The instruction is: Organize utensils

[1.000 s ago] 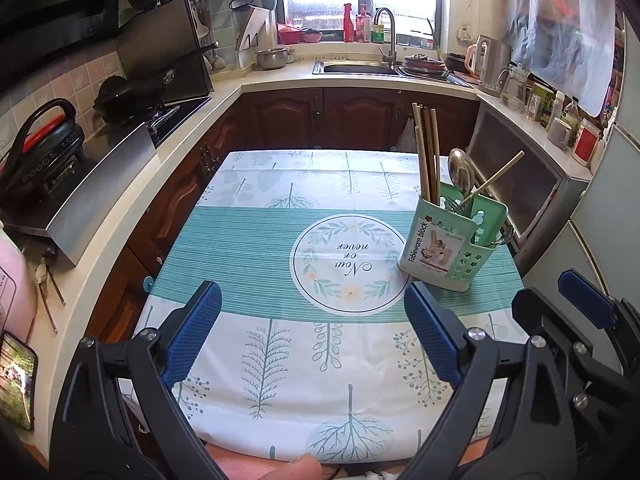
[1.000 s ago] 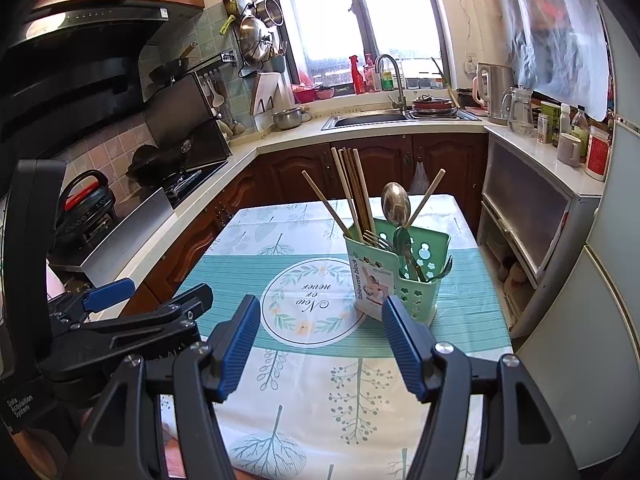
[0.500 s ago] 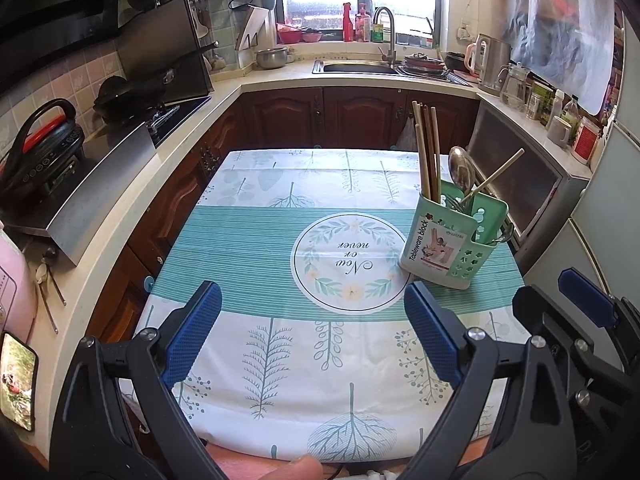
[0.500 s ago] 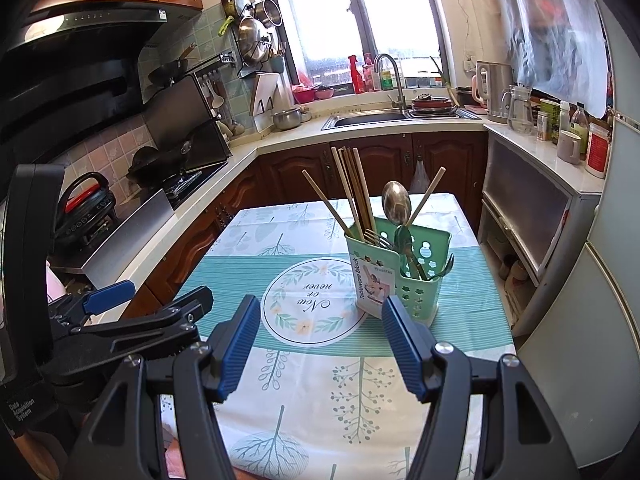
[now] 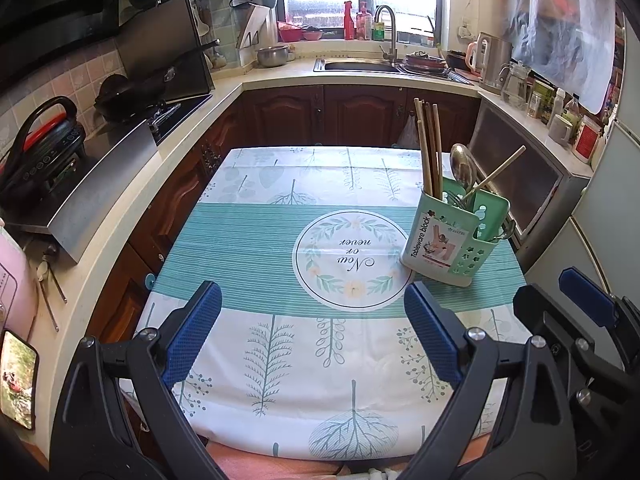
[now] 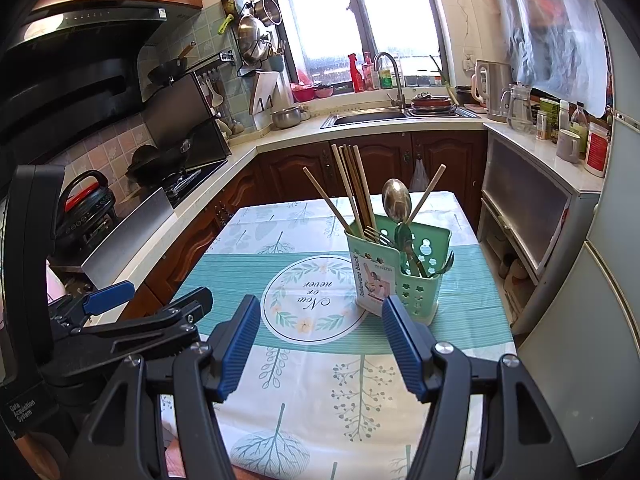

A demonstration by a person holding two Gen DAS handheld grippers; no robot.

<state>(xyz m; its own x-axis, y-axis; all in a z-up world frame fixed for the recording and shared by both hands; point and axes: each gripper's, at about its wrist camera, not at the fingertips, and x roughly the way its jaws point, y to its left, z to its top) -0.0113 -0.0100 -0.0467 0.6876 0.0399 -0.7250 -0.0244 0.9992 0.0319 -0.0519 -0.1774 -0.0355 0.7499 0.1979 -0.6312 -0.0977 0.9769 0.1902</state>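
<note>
The holder [image 6: 394, 270] stands upright on the cloth [image 5: 248, 248], on the right side of the table, just right of the round "Now or never" print. It is a green caddy with compartments: a bunch of chopsticks [image 6: 354, 190] stands in the near-left cell, a big spoon [image 6: 396, 200] rises bowl-up from the middle, and a fork [image 6: 378, 236] and other cutlery sit lower in the perforated cells. Two single sticks lean out, one to the left, one to the right. No loose utensil shows on the cloth in either view.

Both tools hover over the near edge of the table. The left gripper [image 5: 316, 340] is spread wide and holds nothing; the right gripper [image 6: 320, 348] is likewise spread wide and empty, aimed at the holder (its right finger lines up with the caddy's base).

The scene fits two stages: utensils all gathered in the holder with hands drawn off, or a mixed caddy about to be sorted by kind. The pictures do not settle which, so no particular move can be called for
</note>
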